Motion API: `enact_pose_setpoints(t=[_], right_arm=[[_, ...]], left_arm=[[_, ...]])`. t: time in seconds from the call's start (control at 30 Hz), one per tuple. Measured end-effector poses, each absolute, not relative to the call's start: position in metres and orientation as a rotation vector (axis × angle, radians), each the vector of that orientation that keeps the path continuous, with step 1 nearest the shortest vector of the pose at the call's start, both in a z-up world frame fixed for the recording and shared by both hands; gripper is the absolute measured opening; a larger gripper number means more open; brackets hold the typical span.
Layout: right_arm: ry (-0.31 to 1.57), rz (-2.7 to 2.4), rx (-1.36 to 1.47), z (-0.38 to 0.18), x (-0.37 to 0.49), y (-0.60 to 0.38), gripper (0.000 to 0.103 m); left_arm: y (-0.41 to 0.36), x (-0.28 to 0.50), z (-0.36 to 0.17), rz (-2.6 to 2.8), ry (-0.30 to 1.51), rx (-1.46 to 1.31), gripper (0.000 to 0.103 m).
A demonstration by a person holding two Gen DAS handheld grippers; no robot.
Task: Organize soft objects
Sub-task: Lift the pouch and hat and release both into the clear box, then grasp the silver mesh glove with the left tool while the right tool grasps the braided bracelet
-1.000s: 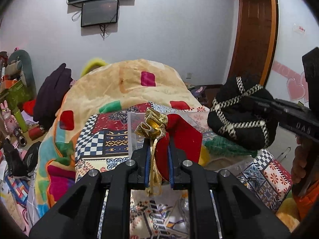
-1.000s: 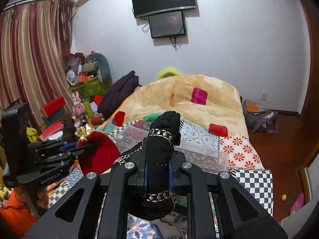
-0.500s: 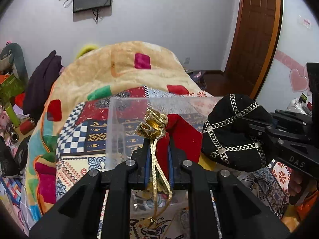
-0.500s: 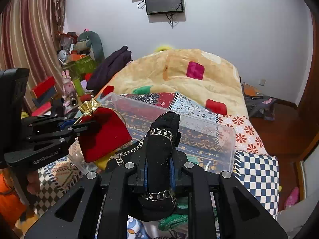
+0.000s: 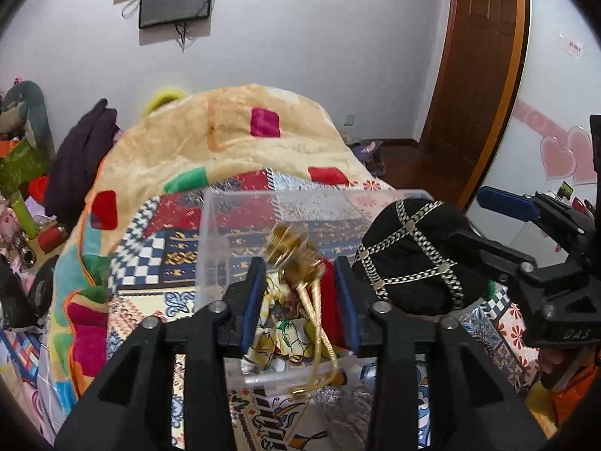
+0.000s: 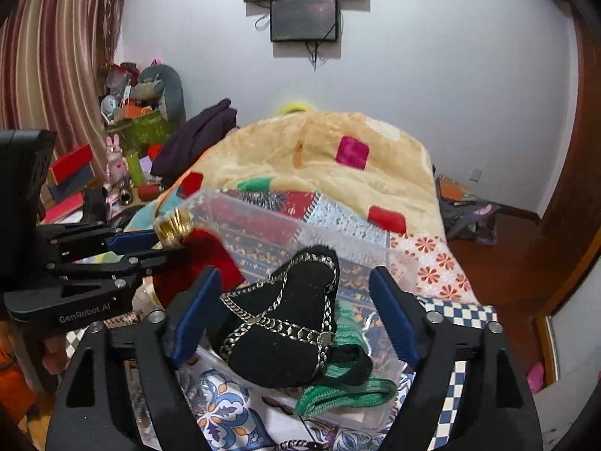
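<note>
Bedding (image 5: 240, 143) carries clear bin (image 5: 225, 221); both claws (image 5: 299, 297) (image 6: 293, 310) gape apart.

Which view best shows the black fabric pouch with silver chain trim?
The right wrist view: the black chain-trimmed pouch sits centred between open jaws, over the clear plastic bin. The left wrist view shows it sideways.

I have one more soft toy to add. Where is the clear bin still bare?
The far half of the bin, behind the black hat, shows bare floor. The near end is crowded: hat, green knit, red pouch and a printed cloth.
</note>
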State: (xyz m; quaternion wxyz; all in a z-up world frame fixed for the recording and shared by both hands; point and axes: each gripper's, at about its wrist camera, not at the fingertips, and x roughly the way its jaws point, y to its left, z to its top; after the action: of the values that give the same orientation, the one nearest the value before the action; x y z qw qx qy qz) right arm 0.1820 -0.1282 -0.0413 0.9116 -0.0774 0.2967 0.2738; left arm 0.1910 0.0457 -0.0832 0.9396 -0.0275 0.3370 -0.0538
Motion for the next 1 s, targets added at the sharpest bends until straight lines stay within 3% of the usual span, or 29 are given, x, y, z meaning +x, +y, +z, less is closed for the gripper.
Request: enact_pose_setpoints(t=[0.23, 0.4, 0.47, 0.63, 1.0], right_arm=[[0.546, 0.567, -0.125, -0.016, 0.162, -0.143, 0.087], [0.515, 0.565, -0.137, -0.009, 0.142, -0.151, 0.096], [0.508, 0.562, -0.147, -0.008, 0.134, -0.153, 0.097], [0.525, 0.558, -0.164, -0.015, 0.120, -0.160, 0.098], [0.762, 0.542, -0.144, -0.084, 0.128, -0.178, 0.098]], left_arm=[[0.040, 0.161, -0.053, -0.085, 0.599, -0.032, 0.064], [0.034, 0.140, -0.042, -0.088, 0.574, -0.030, 0.070], [0.031, 0.133, -0.043, -0.082, 0.573, -0.026, 0.082], [0.025, 0.117, -0.056, -0.071, 0.601, -0.010, 0.092], [0.015, 0.121, -0.127, -0.096, 0.805, -0.027, 0.092]])
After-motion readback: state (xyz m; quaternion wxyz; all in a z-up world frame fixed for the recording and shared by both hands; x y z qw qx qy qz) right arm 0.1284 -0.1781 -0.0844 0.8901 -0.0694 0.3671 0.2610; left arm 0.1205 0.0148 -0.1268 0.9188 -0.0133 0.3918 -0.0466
